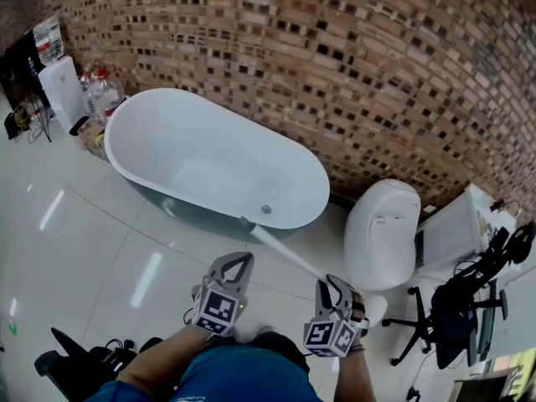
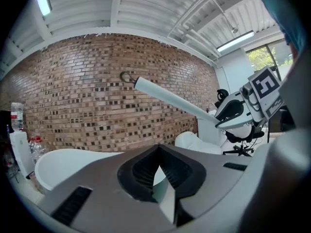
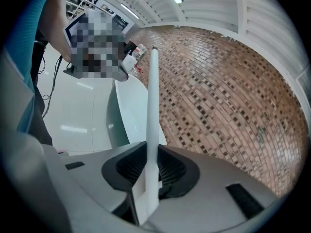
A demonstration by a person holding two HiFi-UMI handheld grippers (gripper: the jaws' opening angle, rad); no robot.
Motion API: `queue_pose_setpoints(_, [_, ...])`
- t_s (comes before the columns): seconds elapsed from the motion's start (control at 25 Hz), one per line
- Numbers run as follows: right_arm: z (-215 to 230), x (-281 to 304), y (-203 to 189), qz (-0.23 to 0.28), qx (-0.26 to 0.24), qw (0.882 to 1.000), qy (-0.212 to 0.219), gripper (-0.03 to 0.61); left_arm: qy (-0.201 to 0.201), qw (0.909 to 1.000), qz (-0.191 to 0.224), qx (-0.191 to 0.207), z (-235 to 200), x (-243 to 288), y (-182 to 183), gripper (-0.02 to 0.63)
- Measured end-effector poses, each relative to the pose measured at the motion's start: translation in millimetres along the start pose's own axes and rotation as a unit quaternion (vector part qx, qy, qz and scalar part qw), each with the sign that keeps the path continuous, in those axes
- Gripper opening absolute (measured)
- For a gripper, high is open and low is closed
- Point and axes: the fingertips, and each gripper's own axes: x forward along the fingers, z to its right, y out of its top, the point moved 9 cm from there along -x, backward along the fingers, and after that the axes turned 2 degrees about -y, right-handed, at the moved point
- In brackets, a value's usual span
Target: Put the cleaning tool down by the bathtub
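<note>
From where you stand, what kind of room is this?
Probably a mock bathroom set up in a workshop: a white bathtub and a toilet stand by a brick wall, with an office chair nearby.

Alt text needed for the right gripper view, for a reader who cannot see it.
The right gripper has its jaws shut on the white handle of the cleaning tool, which runs straight away from the camera. Behind it a white bathtub stands on a glossy floor beside a brick wall.

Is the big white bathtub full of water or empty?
Empty. In the head view the bathtub shows its bare white bottom and its drain, with no water in it.
</note>
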Motion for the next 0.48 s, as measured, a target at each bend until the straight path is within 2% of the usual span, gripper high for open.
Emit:
queue_pose_setpoints(0.24, [-11.5, 60.6, 28.8, 0.034, -0.034, 0.997, 0.056, 0.092, 0.065, 0.9976, -0.016, -0.016, -32.5, -5.3, -16.2, 0.000])
queue_pose_setpoints(0.36, [-10.3, 86.3, 39.2, 0.050, -0.034, 0.995, 0.083, 0.092, 0.095, 0.9949, -0.033, -0.007, -47.6, -4.3, -18.3, 0.000])
queue_pose_setpoints(0.48, [-10.0, 111.0, 49.6, 0.064, -0.035, 0.991, 0.108, 0.092, 0.127, 0.9910, -0.036, -0.022, -63.0, 0.7, -16.0, 0.000])
